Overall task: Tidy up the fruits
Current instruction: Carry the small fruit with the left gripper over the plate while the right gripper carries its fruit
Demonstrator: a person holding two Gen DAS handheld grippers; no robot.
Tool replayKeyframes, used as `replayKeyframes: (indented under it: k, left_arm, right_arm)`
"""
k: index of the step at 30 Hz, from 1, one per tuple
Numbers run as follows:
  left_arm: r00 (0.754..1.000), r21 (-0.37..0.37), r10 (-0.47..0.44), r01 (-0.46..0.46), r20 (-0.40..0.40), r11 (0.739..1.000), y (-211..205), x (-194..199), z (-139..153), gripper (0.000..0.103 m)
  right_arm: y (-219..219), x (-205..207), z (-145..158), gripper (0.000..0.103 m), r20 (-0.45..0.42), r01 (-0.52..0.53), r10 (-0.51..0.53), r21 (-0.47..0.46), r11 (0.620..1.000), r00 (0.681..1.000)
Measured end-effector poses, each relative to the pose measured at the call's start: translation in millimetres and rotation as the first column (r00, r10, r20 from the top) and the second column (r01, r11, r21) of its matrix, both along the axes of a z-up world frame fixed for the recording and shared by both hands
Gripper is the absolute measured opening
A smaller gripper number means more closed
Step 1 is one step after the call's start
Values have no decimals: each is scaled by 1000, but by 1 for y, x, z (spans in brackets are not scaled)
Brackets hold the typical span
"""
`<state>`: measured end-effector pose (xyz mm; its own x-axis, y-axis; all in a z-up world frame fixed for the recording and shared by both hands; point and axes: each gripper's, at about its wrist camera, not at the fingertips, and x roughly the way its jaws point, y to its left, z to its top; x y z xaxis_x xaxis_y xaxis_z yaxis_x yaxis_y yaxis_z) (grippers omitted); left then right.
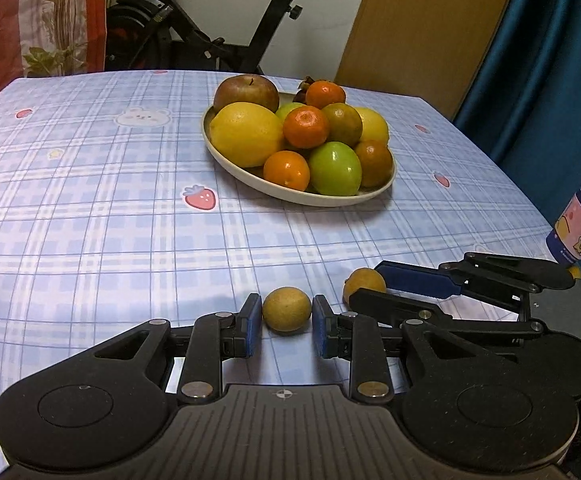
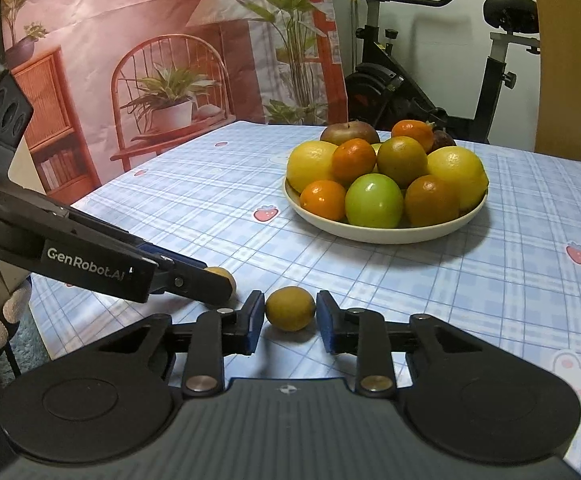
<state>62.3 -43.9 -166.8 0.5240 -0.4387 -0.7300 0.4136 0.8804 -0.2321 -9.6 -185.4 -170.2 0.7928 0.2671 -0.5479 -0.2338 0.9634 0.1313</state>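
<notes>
Two small yellow-brown fruits remain on the table (image 1: 90, 208) near the piled plate (image 1: 226, 156): left gripper (image 1: 286, 320) clamps one fruit (image 1: 286, 309), right gripper (image 2: 290, 318) clamps the other fruit (image 2: 290, 308), so carrying both to the plate looks left.

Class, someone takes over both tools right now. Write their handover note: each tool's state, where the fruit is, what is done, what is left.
Left tool: shut on a small yellow-brown fruit resting on the tablecloth.
Right tool: shut on a second small fruit, also on the cloth.
Plate: piled with lemons, oranges, green fruit and an apple.
Done: both loose fruits gripped.
Left: probably lift both and set them on the plate.
</notes>
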Motion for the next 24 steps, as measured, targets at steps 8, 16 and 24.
replayKeyframes:
  k: [8, 16, 24]
  left_arm:
    - [1000, 4, -17, 17, 2, 1000, -2, -2, -1, 29]
    - [999, -10, -19, 20, 39, 1000, -1, -5, 4, 29]
    - [998, -34, -10, 12, 66, 999, 4, 0, 14, 29]
  right_arm:
    - [0, -1, 1, 31, 0, 1, -1, 2, 1000, 1000]
    - [-5, -4, 6, 31, 22, 15, -16, 20, 1000, 1000]
    - [-13, -6, 17, 31, 70, 46, -49, 45, 998, 996]
